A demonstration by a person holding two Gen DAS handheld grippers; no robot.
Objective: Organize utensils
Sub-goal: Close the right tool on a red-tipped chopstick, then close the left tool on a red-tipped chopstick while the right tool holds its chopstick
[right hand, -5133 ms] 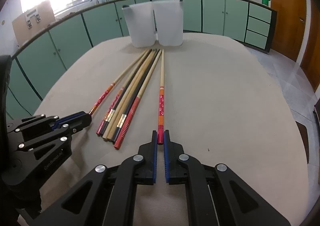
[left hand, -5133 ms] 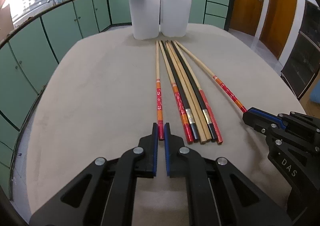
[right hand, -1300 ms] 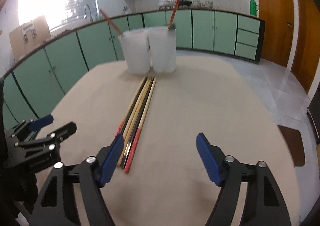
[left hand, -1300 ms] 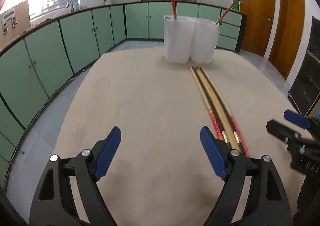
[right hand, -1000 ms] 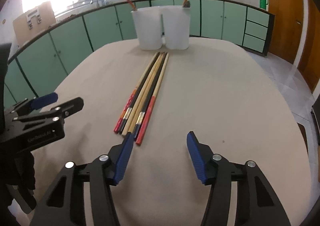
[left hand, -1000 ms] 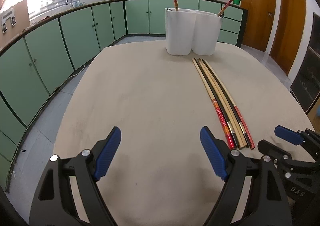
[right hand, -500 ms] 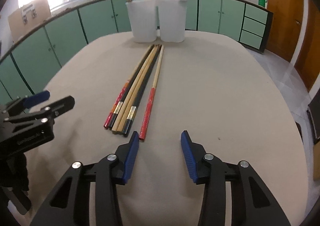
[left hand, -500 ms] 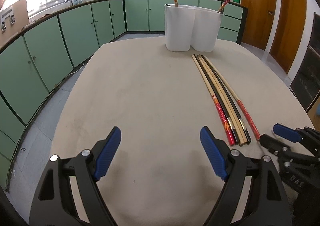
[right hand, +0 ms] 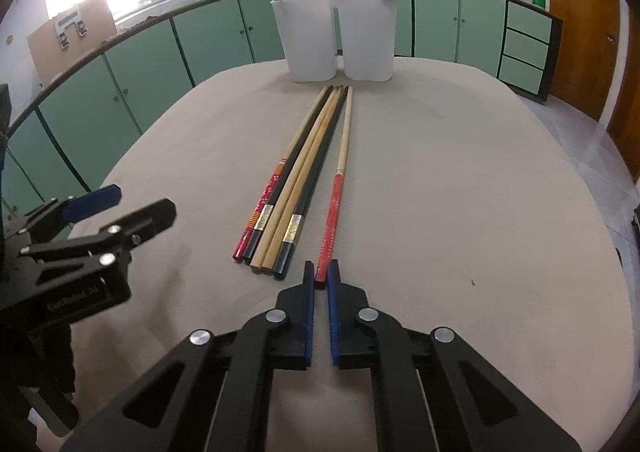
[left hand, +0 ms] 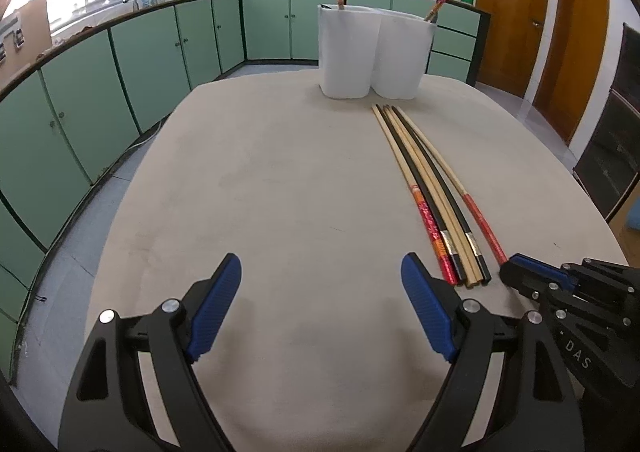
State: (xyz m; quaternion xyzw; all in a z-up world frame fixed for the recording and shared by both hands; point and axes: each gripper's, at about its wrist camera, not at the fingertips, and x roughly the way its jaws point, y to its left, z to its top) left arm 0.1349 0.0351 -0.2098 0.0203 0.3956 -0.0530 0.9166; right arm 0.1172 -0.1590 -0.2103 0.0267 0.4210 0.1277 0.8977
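Clamping the red end of a pale wooden chopstick with a red patterned handle [right hand: 335, 208], the right gripper [right hand: 321, 272] sits at the lower centre of the right wrist view; its blue-padded jaws have just been closing, and the chopstick's tip lies pinched between them on the beige table [right hand: 460, 192]. Just left of that stick, slightly apart from it, lies a bundle of five chopsticks [right hand: 296, 188], side by side and touching: one pale with a red patterned end, two black with shiny foil bands, two plain wood. Their far tips point toward two white plastic tumblers [right hand: 336, 40] standing together near the table's far edge at the upper centre. Each tumbler holds one red-handled chopstick, leaning outward.

At the left of that frame the left gripper [right hand: 124, 204] hangs over the table with its jaws wide apart and nothing between them; faint pale lettering on its black body is too blurred to read. From the left wrist view, the right gripper's black body at the lower right carries the letters "DAS" [left hand: 578, 356]. Green kitchen cabinets [left hand: 160, 48] curve behind the table, with brown wooden doors [left hand: 512, 8] at the upper right.
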